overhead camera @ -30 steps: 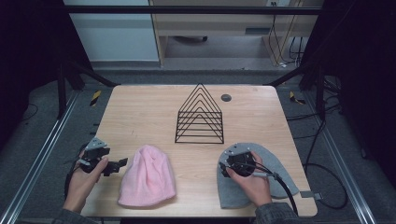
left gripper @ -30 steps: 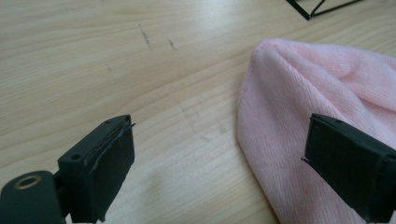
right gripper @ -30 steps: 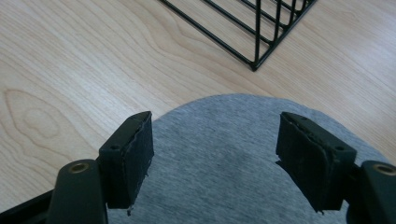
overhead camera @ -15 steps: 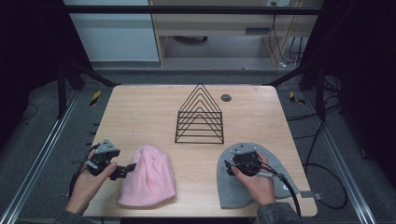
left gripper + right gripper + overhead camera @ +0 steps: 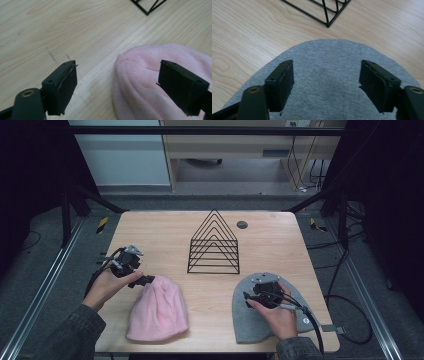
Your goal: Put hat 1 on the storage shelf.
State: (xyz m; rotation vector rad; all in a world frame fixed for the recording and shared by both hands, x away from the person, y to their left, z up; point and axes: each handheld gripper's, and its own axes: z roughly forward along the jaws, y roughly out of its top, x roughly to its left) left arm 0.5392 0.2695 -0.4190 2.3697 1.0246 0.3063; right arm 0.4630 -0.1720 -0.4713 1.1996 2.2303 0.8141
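L gripper (image 5: 145, 281) sits at the crown end of the pink beanie (image 5: 158, 309), jaws apart and just been closing a bit, nothing pinched yet. Beanie's long axis runs crown-to-brim toward the person. R gripper (image 5: 248, 299), jaws apart, hovers over the grey beanie (image 5: 245, 322).

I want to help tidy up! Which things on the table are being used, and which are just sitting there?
Being used:
- pink hat, at the left tongs
- grey hat, under the right tongs

Just sitting there:
- black wire rack
- small dark round thing behind the rack
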